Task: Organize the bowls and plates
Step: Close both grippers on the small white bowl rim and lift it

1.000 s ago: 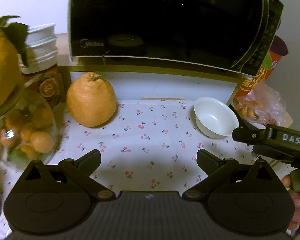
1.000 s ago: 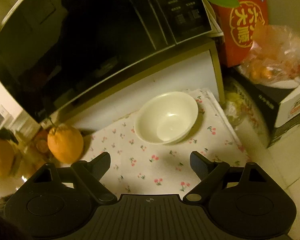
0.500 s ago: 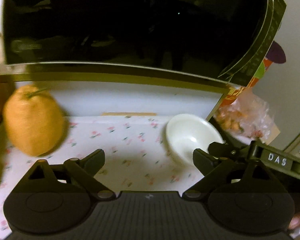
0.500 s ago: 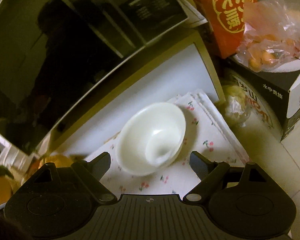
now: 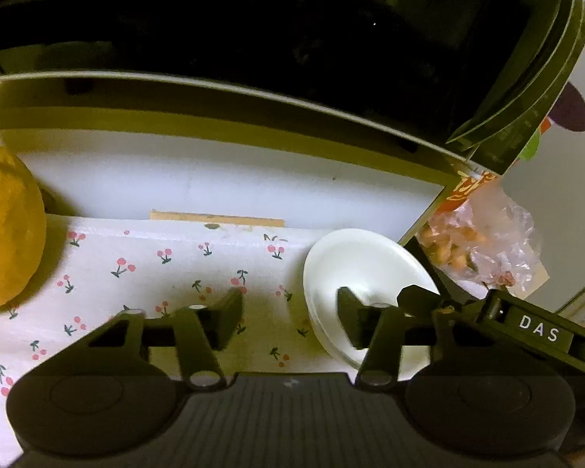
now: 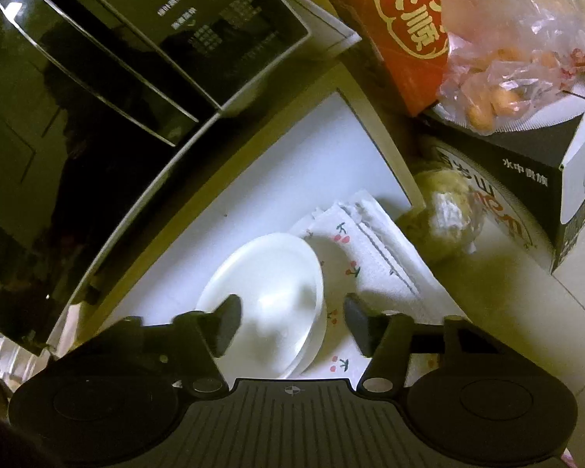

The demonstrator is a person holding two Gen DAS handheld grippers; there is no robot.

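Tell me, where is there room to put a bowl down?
The cherry-print cloth has a bare stretch between the big orange citrus fruit and the white bowl. It is crowded to the right of the bowl: a bag of small oranges, a red box and a black carton.

- Right gripper [image 6: 290, 321] spread wide, one finger over the white bowl [image 6: 265, 296], the other outside its rim
- Bowl sits on a cherry-print cloth [image 6: 374, 273]
- Black microwave [image 6: 109, 89] looms above
- Red box [image 6: 405, 27] and bagged fruit [image 6: 503, 58] stand to the right
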